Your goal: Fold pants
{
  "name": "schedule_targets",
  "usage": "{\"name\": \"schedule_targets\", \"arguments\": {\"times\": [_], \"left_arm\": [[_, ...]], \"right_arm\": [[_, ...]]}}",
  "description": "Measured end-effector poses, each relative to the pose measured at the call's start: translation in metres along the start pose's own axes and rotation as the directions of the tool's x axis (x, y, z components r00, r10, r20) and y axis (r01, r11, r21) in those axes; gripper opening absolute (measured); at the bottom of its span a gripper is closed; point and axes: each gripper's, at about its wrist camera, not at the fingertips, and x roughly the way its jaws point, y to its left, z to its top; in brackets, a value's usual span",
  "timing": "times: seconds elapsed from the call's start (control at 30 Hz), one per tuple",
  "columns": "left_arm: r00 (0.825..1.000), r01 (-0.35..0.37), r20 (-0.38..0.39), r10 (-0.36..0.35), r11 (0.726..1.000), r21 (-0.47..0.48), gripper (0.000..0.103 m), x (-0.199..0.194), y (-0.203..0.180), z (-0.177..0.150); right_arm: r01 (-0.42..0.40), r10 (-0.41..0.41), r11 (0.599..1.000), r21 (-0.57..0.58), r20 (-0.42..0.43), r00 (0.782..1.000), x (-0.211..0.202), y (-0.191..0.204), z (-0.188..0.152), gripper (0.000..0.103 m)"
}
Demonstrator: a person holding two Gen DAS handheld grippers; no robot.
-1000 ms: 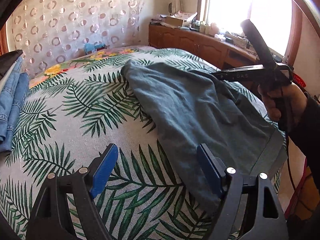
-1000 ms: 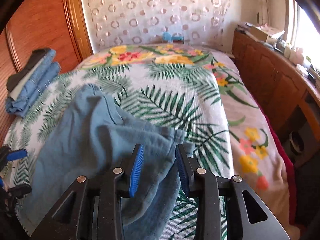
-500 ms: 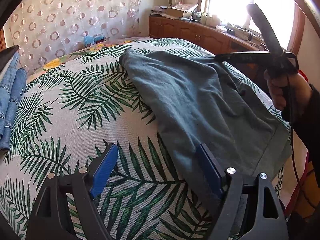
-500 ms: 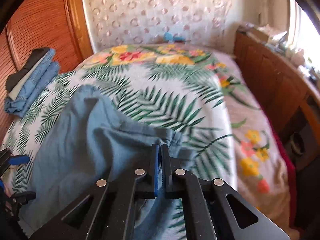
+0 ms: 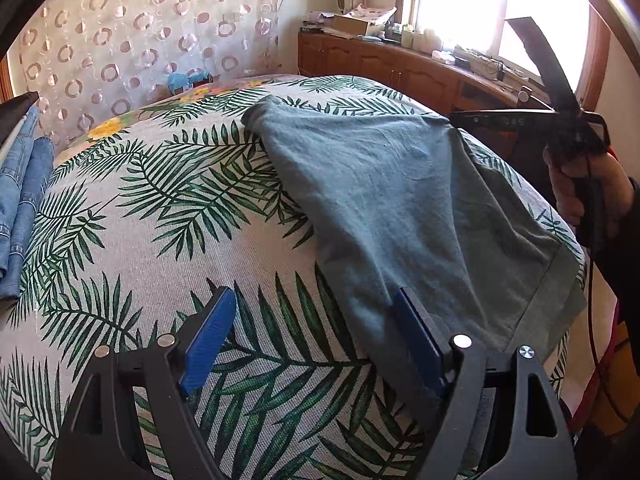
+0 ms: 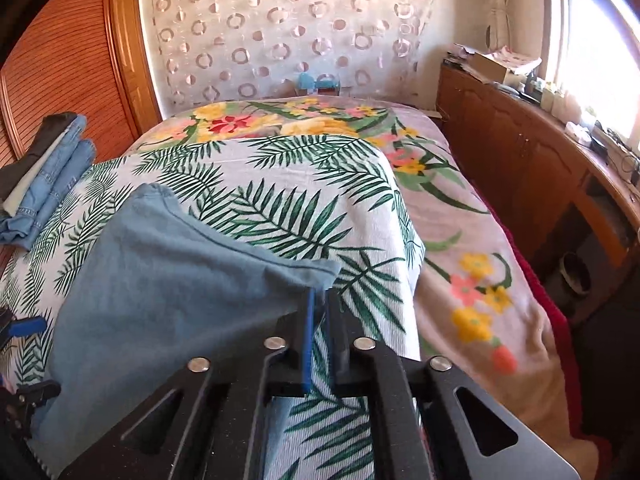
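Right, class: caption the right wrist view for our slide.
Right gripper shut on the blue pants, lifting their corner off the leaf-print bedspread.

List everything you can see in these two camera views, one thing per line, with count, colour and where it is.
teal-blue cotton pants: one, teal-blue, spread on the bed, one corner lifted by the right gripper
palm-leaf printed bedspread: one, white with green fronds, covering the bed
floral blanket: one, pink with yellow flowers, under the bedspread, showing at the far end and the window side
folded denim stack: one pile, light blue with a dark piece on top, at the bed's edge by the wooden wardrobe
wooden sideboard: one, brown, under the window, cluttered top
ring-patterned curtain: one, pale, behind the bed
left gripper: black with blue pads, open, low over the bedspread by the pants' edge
right gripper: black with blue pads, shut on the pants' corner
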Motion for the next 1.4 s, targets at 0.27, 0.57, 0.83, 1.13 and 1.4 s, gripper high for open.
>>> {"name": "schedule_targets", "arguments": {"times": [0.27, 0.57, 0.83, 1.13, 1.4], "left_arm": [[1.000, -0.003, -0.001, 0.003, 1.000, 0.003, 0.082, 0.000, 0.001, 0.000], [1.000, -0.009, -0.001, 0.009, 1.000, 0.009, 0.082, 0.000, 0.000, 0.000], [1.000, -0.005, -0.002, 0.005, 1.000, 0.008, 0.082, 0.000, 0.000, 0.000], [0.999, 0.018, 0.037, -0.019, 1.000, 0.008, 0.082, -0.024, -0.003, -0.004], [0.995, 0.088, 0.054, -0.090, 0.995, 0.039, 0.081, -0.051, -0.022, -0.024]], "right_arm": [[-0.050, 0.051, 0.997, -0.059, 0.014, 0.999, -0.037, 0.018, -0.036, 0.045], [-0.065, 0.064, 0.995, -0.070, -0.011, 0.998, -0.035, 0.023, -0.072, 0.045], [-0.047, 0.048, 0.996, -0.082, 0.019, 0.999, -0.037, 0.034, -0.081, 0.051], [-0.048, 0.048, 0.997, -0.057, 0.005, 0.999, -0.046, 0.032, -0.081, 0.051], [-0.088, 0.089, 0.996, -0.034, 0.042, 0.995, -0.098, 0.035, -0.111, 0.043]]}}
